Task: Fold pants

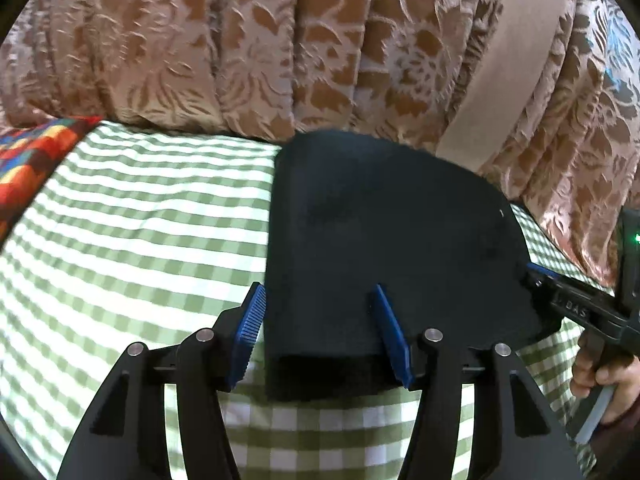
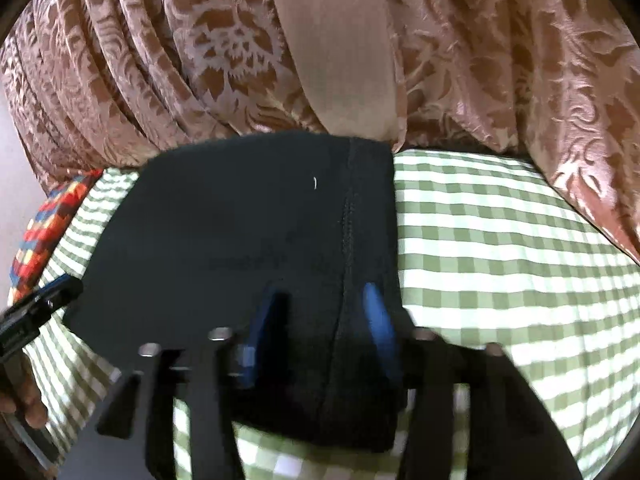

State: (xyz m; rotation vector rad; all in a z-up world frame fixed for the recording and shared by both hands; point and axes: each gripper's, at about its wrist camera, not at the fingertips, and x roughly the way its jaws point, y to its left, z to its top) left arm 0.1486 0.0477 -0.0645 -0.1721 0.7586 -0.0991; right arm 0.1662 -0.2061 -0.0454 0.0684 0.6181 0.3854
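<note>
The black pants [image 1: 384, 240] lie folded into a thick rectangle on the green-checked sheet [image 1: 140, 220]. My left gripper [image 1: 320, 300] is open, its blue pads straddling the near left corner of the stack. My right gripper [image 2: 320, 300] is open over the near right corner, where a seam [image 2: 346, 240] runs along the pants [image 2: 240, 232]; this view is blurred. The right gripper also shows in the left wrist view [image 1: 560, 296] at the pants' right edge, and the left gripper shows in the right wrist view [image 2: 36, 308] at far left.
A brown floral curtain [image 1: 280, 40] with a plain beige band [image 1: 508, 64] hangs right behind the bed. A multicoloured patchwork cloth [image 1: 32, 160] lies at the far left of the sheet [image 2: 500, 240].
</note>
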